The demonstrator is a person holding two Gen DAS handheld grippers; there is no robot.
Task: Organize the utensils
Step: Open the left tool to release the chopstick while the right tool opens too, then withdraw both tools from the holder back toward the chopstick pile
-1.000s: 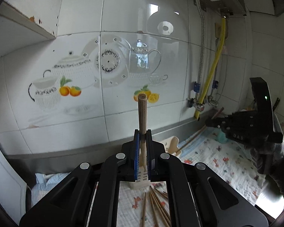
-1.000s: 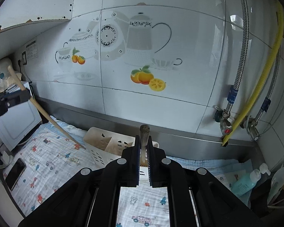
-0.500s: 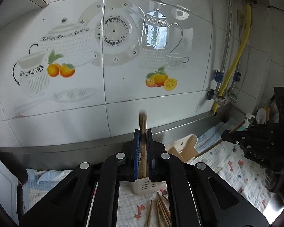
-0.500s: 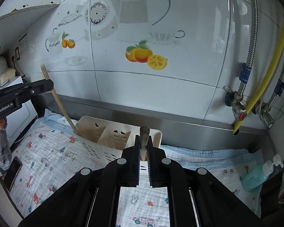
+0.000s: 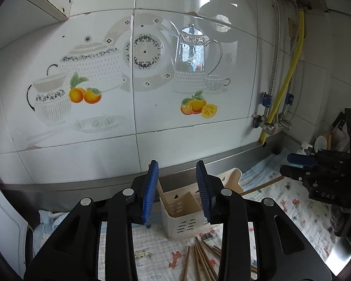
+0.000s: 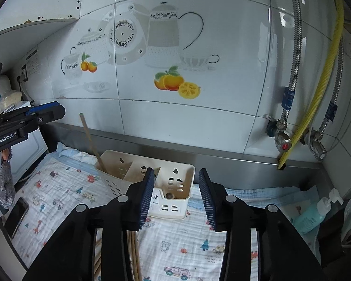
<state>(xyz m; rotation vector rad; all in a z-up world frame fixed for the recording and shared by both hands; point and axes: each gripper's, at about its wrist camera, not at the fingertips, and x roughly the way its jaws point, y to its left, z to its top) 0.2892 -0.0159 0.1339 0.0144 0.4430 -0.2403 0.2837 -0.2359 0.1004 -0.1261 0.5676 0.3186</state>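
Note:
A cream plastic utensil caddy [image 5: 182,213] [image 6: 175,187] with compartments stands on the patterned cloth by the tiled wall. A wooden chopstick [image 6: 91,142] stands tilted in its left compartment; it shows by my left gripper's left finger [image 5: 160,190]. A second stick's end [image 6: 169,195] shows in the right compartment. My left gripper [image 5: 176,189] is open and empty just above the caddy. My right gripper [image 6: 176,194] is open and empty, in front of the caddy. Several loose chopsticks [image 5: 203,257] lie on the cloth.
A phone [image 6: 16,217] lies at the cloth's left edge. A teal pump bottle [image 6: 313,213] stands at the right. Pipes and a yellow hose [image 6: 311,89] run down the right wall. A wooden spoon [image 5: 262,185] lies behind the caddy.
Both grippers were shut on a chopstick each; now both are open. Each stick has dropped into the caddy.

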